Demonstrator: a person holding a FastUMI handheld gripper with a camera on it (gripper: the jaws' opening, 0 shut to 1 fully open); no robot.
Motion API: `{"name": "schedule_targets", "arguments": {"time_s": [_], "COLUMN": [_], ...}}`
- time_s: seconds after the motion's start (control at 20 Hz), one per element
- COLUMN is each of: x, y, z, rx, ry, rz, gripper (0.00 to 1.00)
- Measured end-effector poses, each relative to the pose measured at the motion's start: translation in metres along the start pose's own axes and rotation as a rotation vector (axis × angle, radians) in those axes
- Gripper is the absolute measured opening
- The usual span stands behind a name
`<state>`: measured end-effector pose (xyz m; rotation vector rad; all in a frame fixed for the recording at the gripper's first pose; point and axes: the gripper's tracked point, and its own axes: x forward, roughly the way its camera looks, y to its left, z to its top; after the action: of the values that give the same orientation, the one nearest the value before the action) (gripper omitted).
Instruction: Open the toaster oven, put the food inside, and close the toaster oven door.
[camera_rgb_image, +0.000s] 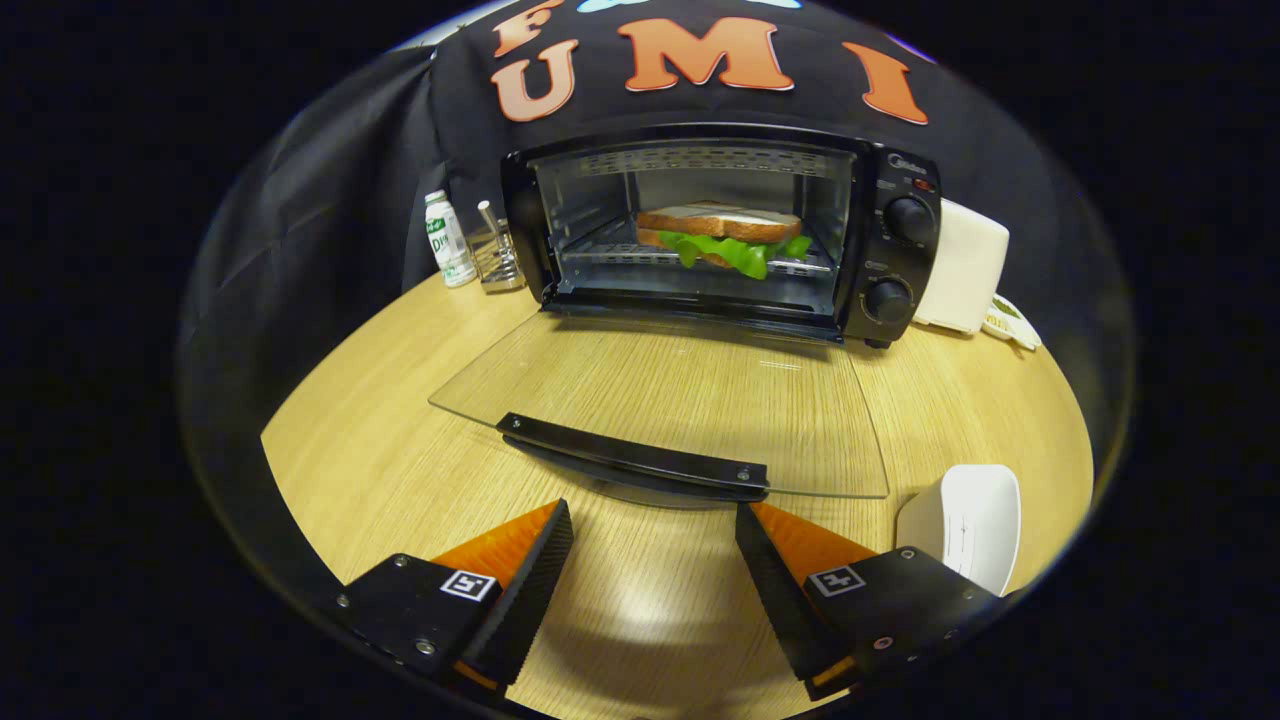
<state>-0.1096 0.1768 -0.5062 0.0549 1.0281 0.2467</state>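
Glass makes up the whole flat of the toaster oven door (660, 400), which lies folded down level over the bench (380, 440), with its dark handle bar (635, 458) along the near edge, just ahead of our jaws. We hold the gripper (655, 545) low over the wood with the jaws spread wide and nothing between them; the handle sits beyond the tips, untouched. Inside the toaster oven (720, 230) the sandwich (725, 238) already rests on the wire rack, bread above and green lettuce hanging out toward the front, so we judge that only the closing remains. The door is a hinged pane, stiff and smooth, probably slippery on its face and brittle at the edges, so we would not pinch the glass itself. The handle bar is the safer hold: rigid, screwed at both ends, and raised enough to hook from beneath or nip across its middle. Lifting should take little force, though the pane may swing quickly near the top and bang shut. Around the oven stand a small bottle (449, 240) and a clear holder (497, 255) to one side, a pale box (965, 265) to the other, and a white rounded object (968, 525) sits on the bench just beside one finger, near the door's corner, which we must clear while swinging upward.
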Motion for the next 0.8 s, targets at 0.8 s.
{"name": "schedule_targets", "arguments": {"time_s": [0.8], "x": [-0.01], "y": [-0.048], "z": [0.159], "rx": [0.057], "ry": [-0.308], "rz": [-0.132], "gripper": [0.99]}}
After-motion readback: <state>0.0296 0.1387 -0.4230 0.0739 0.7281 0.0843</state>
